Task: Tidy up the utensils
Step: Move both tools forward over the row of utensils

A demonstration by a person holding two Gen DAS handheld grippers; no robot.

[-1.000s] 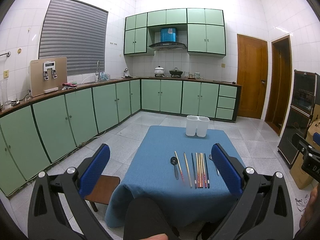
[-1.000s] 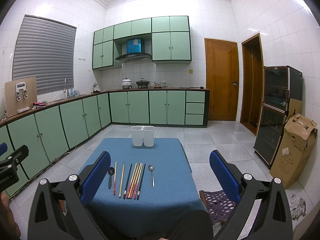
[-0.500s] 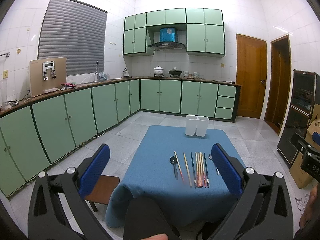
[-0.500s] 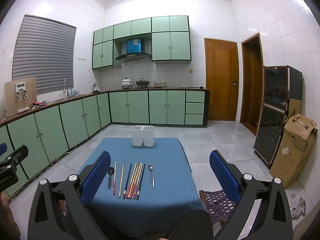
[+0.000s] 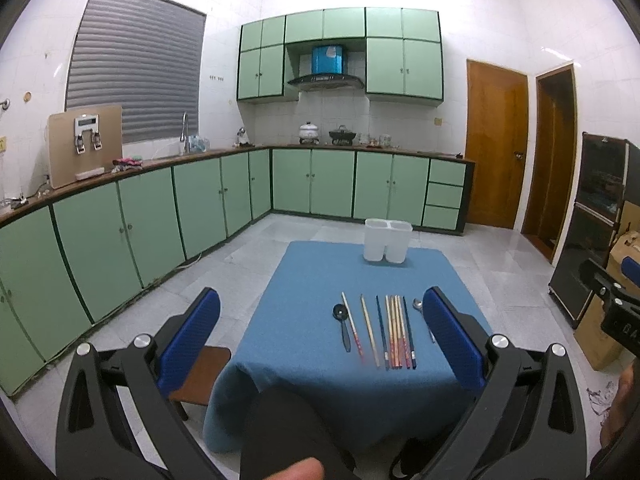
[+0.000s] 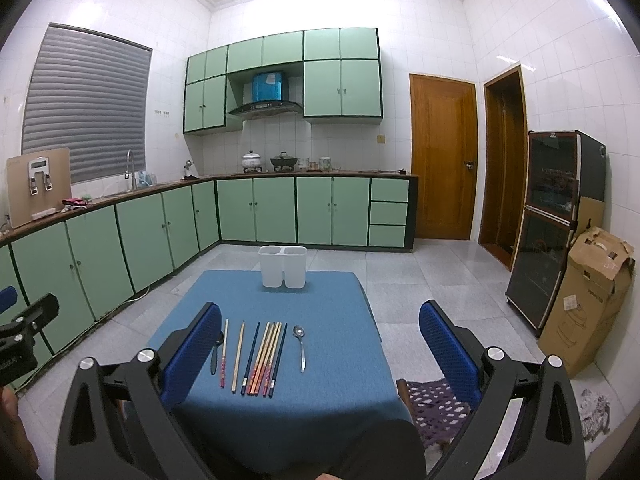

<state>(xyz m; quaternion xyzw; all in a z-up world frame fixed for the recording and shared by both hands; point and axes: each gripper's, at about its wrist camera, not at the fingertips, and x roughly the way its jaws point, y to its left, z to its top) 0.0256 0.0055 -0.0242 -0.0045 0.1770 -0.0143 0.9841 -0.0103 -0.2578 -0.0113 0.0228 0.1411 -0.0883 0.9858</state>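
Utensils lie in a row near your edge of the blue-clothed table (image 6: 332, 312): a black spoon (image 5: 342, 322), the chopsticks (image 6: 262, 356) side by side, and a silver spoon (image 6: 300, 344). The white two-compartment holder (image 6: 283, 266) stands at the far edge, well apart from them. Your left gripper (image 5: 320, 336) and right gripper (image 6: 320, 344) both hang spread wide with nothing between the pads, short of the table. A wooden stool (image 5: 200, 372) sits just beside the table's left corner, seen only from the left wrist; a purple patterned seat (image 6: 436, 412) and a cardboard box (image 6: 588, 300) show fully only from the right. The right gripper's left pad hides most of the black spoon.
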